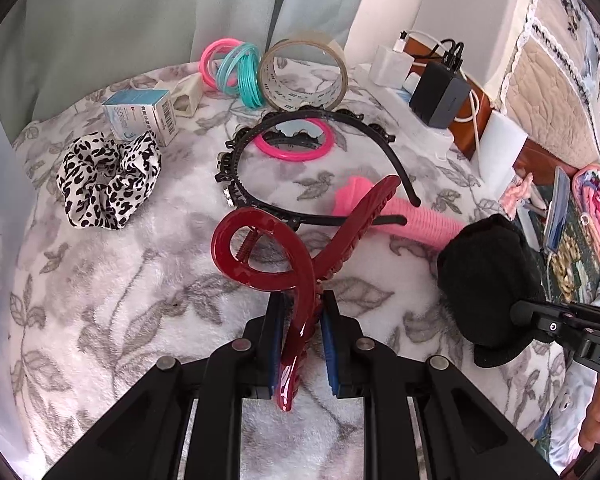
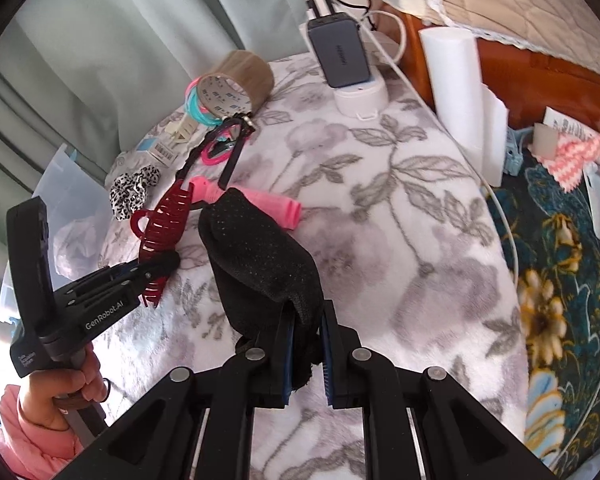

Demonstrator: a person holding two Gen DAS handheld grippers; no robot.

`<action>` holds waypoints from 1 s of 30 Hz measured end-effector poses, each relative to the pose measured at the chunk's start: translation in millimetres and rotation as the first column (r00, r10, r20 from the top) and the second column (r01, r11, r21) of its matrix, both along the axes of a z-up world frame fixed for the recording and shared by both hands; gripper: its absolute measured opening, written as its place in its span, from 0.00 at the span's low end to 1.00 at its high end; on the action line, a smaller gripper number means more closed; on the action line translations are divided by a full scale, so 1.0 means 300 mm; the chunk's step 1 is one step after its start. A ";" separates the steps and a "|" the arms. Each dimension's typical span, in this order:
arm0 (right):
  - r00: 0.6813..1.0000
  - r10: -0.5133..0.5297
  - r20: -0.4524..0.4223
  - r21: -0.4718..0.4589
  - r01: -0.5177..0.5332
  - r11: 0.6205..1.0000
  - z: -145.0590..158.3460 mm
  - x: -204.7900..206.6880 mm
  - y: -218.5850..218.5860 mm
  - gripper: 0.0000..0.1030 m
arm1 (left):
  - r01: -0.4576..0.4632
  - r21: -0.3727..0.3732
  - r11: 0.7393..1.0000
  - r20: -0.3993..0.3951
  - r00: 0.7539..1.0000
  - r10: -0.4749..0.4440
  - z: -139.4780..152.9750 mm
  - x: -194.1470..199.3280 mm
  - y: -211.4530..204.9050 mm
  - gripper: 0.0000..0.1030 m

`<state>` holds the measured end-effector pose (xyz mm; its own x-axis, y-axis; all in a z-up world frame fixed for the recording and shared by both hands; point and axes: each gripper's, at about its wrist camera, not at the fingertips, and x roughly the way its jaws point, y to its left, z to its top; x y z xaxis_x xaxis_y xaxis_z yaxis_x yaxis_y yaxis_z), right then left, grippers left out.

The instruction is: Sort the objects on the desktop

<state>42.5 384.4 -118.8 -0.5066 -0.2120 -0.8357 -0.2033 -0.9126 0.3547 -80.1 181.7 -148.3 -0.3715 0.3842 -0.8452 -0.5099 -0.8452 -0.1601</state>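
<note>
While your left gripper [image 1: 300, 336] is clamping the glossy dark-red plastic claw hair clip [image 1: 284, 256] by one handle, its long axis is pointing away over the floral fleece blanket [image 1: 140, 280], and your right gripper [image 2: 305, 354] is pinching a black knitted sock [image 2: 256, 256].

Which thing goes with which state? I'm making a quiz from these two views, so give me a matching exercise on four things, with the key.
Things:
1. hair claw
2. black sock
3. scrunchie
4. tape roll

States:
A. standing on edge beside the bangles
B. lying loose on the blanket, touched by neither gripper
C. clamped in the left gripper
D. clamped in the right gripper

Pairs: 1-C, 2-D, 3-B, 4-A
</note>
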 end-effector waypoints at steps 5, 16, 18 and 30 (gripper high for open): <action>0.999 0.020 -0.043 0.016 -0.020 1.000 0.056 0.012 -0.018 0.12 | 0.005 0.049 0.999 -0.020 1.000 -0.004 0.044 0.017 -0.028 0.18; 0.986 0.010 -0.166 0.020 -0.007 1.000 0.198 0.039 -0.035 0.12 | -0.010 0.108 0.994 -0.048 0.999 0.015 0.118 0.036 -0.095 0.18; 0.979 0.012 -0.204 0.018 -0.008 1.000 0.240 0.046 -0.035 0.12 | -0.004 0.115 0.993 -0.056 0.998 0.011 0.130 0.044 -0.096 0.18; 0.930 0.021 -0.368 -0.047 -0.041 0.998 0.392 0.051 -0.046 0.12 | 0.032 0.143 0.989 -0.079 0.997 -0.021 0.171 0.083 -0.078 0.18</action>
